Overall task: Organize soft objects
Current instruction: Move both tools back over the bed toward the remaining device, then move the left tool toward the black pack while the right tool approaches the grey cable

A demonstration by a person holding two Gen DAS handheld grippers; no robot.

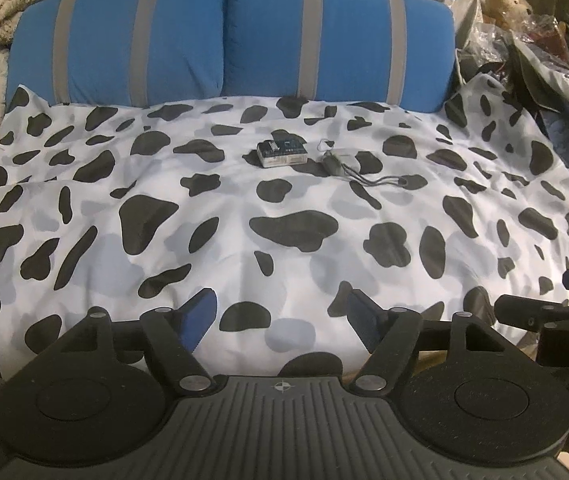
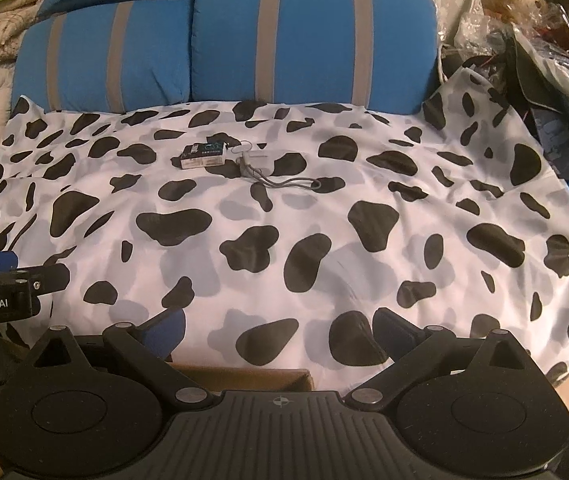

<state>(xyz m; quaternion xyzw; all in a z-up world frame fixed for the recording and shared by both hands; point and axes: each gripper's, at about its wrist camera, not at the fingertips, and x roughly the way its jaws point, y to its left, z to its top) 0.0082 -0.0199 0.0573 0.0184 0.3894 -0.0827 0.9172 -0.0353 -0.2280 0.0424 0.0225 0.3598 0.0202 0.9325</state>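
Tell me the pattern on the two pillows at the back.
Blue with vertical grey stripes; the pillows show best in the left wrist view.

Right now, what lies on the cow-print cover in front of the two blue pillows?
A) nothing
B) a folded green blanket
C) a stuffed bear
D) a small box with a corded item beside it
D: a small box lies mid-cover, with a grey corded item beside it, in front of the blue pillows.

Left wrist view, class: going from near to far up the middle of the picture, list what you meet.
Left gripper, open → cow-print cover → small box → blue striped pillows.
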